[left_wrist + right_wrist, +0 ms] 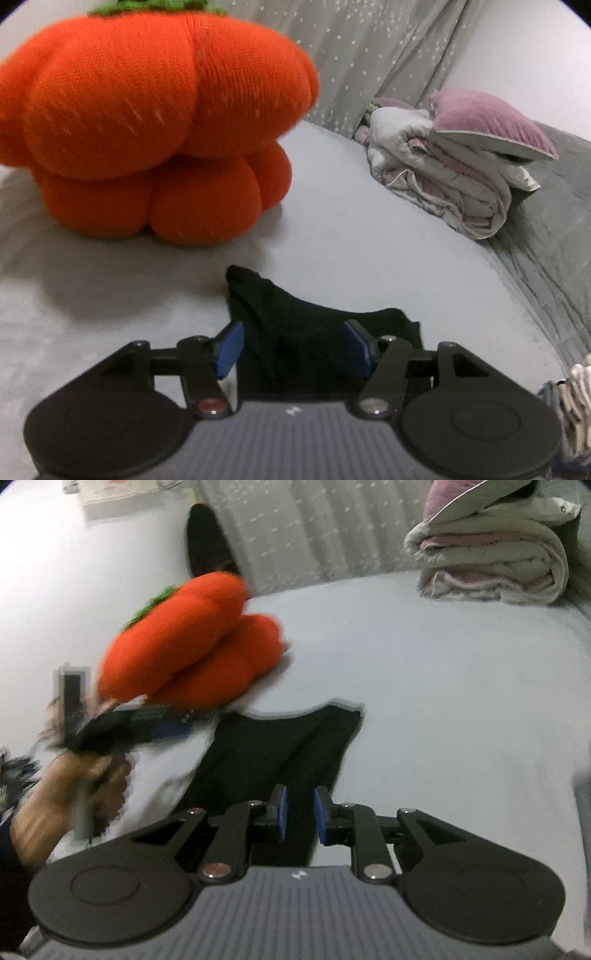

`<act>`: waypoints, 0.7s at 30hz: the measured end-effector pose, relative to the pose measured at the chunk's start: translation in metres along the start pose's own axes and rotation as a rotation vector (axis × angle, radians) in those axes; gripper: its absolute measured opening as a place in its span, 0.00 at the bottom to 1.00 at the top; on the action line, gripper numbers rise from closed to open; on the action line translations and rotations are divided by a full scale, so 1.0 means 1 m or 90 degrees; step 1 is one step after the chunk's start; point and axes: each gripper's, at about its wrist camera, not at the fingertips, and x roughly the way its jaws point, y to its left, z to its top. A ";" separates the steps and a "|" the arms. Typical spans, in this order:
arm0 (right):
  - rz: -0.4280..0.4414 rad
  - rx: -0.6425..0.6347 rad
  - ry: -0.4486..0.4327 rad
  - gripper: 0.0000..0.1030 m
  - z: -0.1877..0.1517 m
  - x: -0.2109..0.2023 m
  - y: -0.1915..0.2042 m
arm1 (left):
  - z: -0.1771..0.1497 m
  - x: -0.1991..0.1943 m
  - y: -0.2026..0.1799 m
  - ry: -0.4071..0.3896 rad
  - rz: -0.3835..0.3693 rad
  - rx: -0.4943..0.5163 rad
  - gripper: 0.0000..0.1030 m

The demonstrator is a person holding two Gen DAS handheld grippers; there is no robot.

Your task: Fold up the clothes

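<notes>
A black garment (pixel 317 328) lies flat on the pale grey bed sheet (pixel 369 240). My left gripper (pixel 293 347) hovers over its near part, open, its blue pads (pixel 229 349) wide apart and not pressing the cloth. In the right wrist view the same black garment (pixel 284 746) stretches away from my right gripper (pixel 301 814), whose blue pads (pixel 320 818) stand a narrow gap apart above the cloth, gripping nothing. A hand (pixel 70 794) holds the blurred left gripper (pixel 166 727) at the garment's left edge.
A big orange pumpkin plush (pixel 155 122) sits on the bed just beyond the garment, seen too as the plush (pixel 184 642) in the right view. A folded quilt (pixel 443 184) with a pink pillow (pixel 491 122) lies at the far right. A grey starred curtain (pixel 369 55) hangs behind.
</notes>
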 end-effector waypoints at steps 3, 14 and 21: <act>0.035 -0.019 0.045 0.22 -0.060 -0.045 0.046 | -0.001 -0.029 0.002 0.000 -0.003 -0.014 0.60; -0.042 -0.098 0.090 0.33 -0.184 -0.053 0.147 | -0.069 -0.139 0.005 0.027 -0.063 -0.087 0.66; -0.133 -0.113 0.058 0.34 -0.187 -0.048 0.153 | -0.085 -0.136 0.016 0.018 -0.072 -0.054 0.66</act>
